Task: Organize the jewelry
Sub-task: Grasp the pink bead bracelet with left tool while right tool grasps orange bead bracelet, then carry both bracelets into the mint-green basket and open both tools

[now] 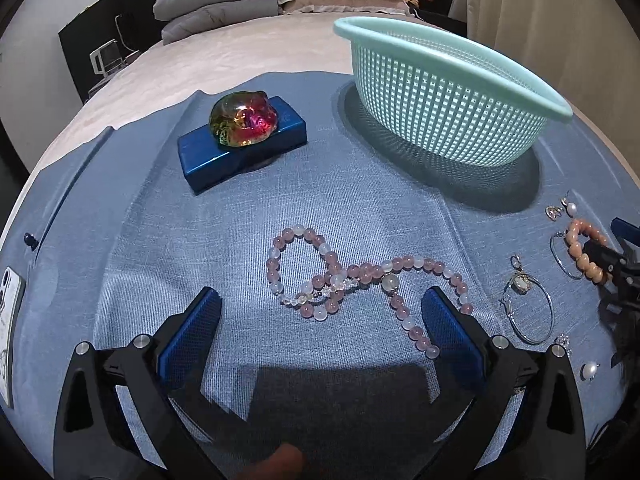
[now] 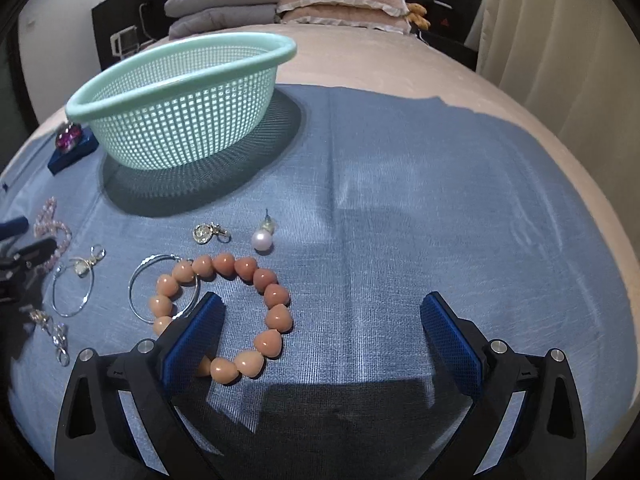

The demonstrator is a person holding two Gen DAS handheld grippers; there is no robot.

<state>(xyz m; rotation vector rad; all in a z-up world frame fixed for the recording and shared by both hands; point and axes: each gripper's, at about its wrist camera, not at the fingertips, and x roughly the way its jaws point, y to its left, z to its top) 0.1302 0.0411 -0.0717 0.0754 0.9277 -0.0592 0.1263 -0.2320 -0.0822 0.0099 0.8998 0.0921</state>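
Ribbed blue pads line both grippers, each spread wide and holding nothing. Between the left gripper (image 1: 320,320) fingers a pink bead necklace (image 1: 352,276) twists on woven blue cloth (image 1: 160,240). Behind it a glossy iridescent stone (image 1: 243,118) sits on a shiny blue box (image 1: 208,160); rightward stands the mint mesh basket (image 1: 440,92). The right gripper (image 2: 322,320) hovers over a peach heart-bead bracelet (image 2: 276,296) overlapping a thin silver hoop (image 2: 138,276), a pearl earring (image 2: 262,238) just beyond.

Bed (image 2: 400,64), blue cloth (image 2: 400,184), basket (image 2: 120,92), jewelry (image 1: 340,276)
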